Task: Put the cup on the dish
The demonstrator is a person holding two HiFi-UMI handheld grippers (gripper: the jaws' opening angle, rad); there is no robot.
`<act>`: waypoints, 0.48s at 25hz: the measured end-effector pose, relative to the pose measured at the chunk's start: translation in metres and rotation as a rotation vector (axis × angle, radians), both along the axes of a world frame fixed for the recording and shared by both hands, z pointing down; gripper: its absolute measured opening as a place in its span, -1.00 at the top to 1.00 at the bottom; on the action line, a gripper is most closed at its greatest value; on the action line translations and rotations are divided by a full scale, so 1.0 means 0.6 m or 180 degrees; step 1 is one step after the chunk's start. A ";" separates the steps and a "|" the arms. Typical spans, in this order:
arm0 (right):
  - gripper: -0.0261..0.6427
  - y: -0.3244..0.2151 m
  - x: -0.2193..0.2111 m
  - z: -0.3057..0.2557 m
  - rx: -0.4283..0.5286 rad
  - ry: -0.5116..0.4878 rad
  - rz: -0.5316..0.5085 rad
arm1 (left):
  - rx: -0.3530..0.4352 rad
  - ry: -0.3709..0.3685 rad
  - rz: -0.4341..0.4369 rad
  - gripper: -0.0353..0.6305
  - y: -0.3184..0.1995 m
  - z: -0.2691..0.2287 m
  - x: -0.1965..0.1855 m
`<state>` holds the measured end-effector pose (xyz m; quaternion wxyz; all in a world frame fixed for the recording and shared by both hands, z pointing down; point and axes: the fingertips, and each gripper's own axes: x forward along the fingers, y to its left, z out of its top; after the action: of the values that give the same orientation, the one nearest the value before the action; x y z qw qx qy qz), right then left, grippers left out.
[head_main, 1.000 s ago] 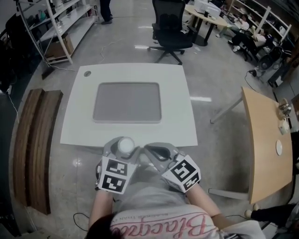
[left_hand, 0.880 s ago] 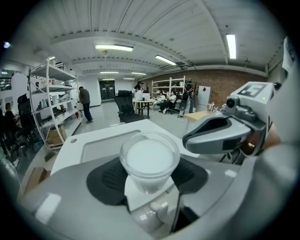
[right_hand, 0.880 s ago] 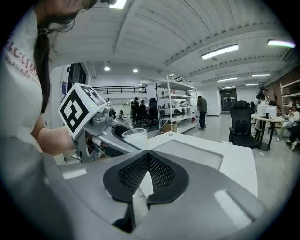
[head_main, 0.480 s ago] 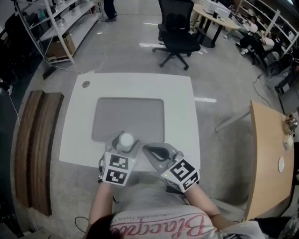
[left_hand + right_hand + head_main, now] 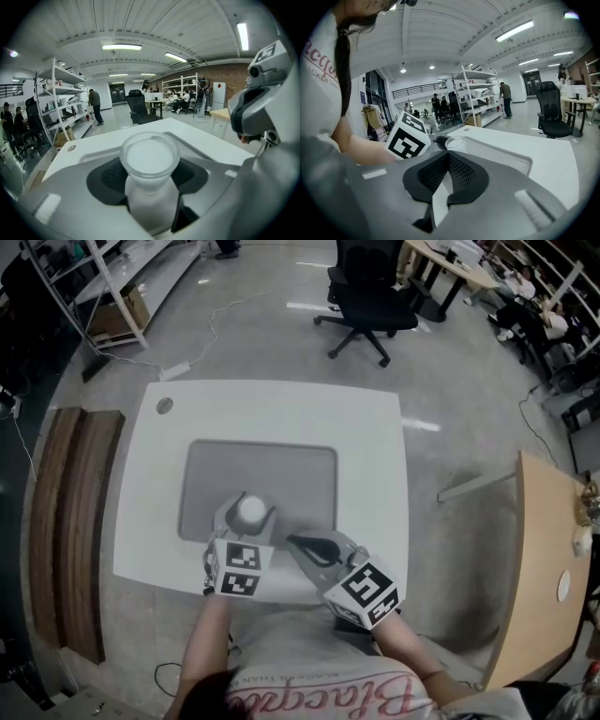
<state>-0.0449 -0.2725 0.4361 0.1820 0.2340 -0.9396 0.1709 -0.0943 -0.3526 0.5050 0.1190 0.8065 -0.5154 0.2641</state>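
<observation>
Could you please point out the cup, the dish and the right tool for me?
cup (image 5: 150, 159): left gripper view, middle of its white top.
dish (image 5: 286, 470): head view, bare grey floor beyond the cup.
right tool (image 5: 446, 163): right gripper view, where its closed pads meet.

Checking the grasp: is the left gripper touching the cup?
Touching. The left gripper view shows the left gripper's dark pads pressed against both sides of the cup.
</observation>
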 end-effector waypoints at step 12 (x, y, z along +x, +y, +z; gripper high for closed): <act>0.92 0.003 -0.002 0.023 -0.0286 -0.0056 -0.0107 | -0.0276 -0.0080 -0.0090 0.12 -0.033 0.074 -0.011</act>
<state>-0.0463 -0.2707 0.4500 0.1869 0.2083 -0.9364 0.2119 -0.1006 -0.3723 0.5494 0.1511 0.7898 -0.5163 0.2945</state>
